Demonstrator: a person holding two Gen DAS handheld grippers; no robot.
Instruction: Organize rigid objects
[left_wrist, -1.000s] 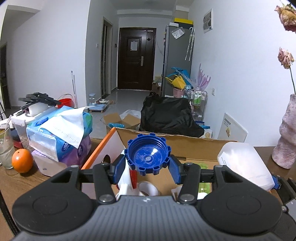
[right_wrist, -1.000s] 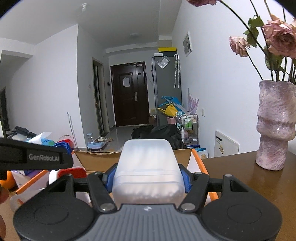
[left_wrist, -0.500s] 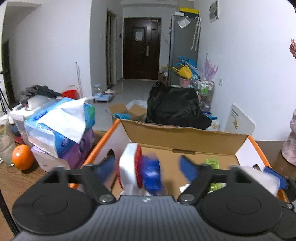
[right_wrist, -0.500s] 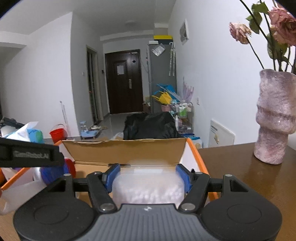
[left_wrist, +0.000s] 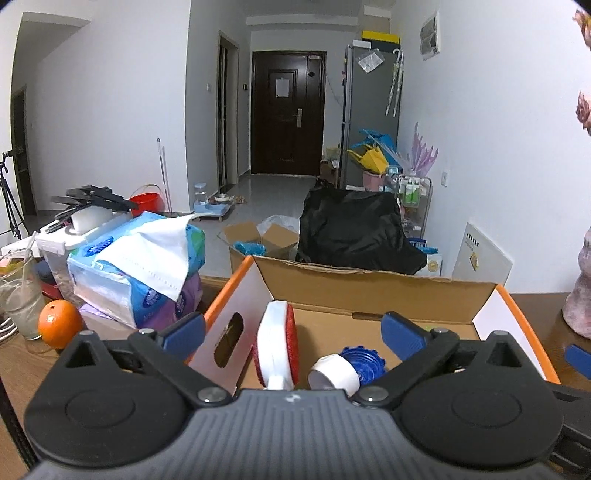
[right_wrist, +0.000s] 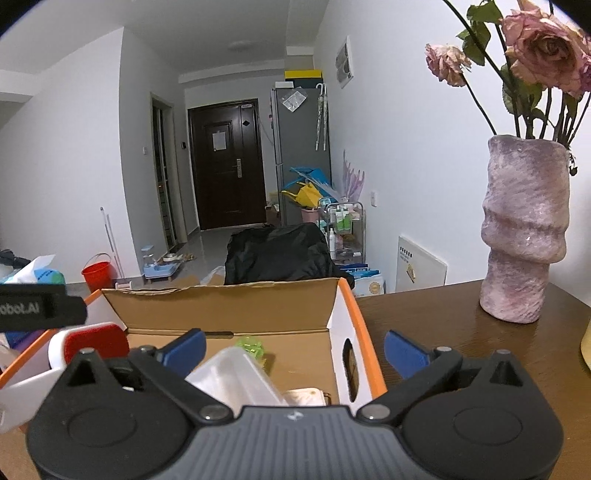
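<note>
We're looking over the brown tabletop (right_wrist: 461, 354) w/ the orange-edged cardboard box (left_wrist: 373, 291) sitting open in the middle, flaps up. To its left we're seeing stacked tissue packs (left_wrist: 136, 266), an orange (left_wrist: 59, 328) and a glass (left_wrist: 22, 306) just beside it; on the right the pink vase (right_wrist: 524, 236) is standing upright, well apart from the box. Left tongs (left_wrist: 291, 330) are hanging wide open above the box's left part, gripping nothing, blue pads (left_wrist: 184, 332) spread either side. Right tongs (right_wrist: 295, 347) are also gaping wide, nothing between them, hovering over the box's right side; one pad is showing over the box wall, the other over bare tabletop. Inside the box, in order of size: the translucent plastic container (right_wrist: 236, 376) is lying tilted near the right end, a beige item just beside it that we can't identify; the white-and-red brush (left_wrist: 277, 343) is standing on edge by the left wall; the blue cap (left_wrist: 364, 363) is lying on the box floor, touching a white roll (left_wrist: 334, 373) in front of it; a small green item (right_wrist: 251, 345) is resting toward the back wall.
</note>
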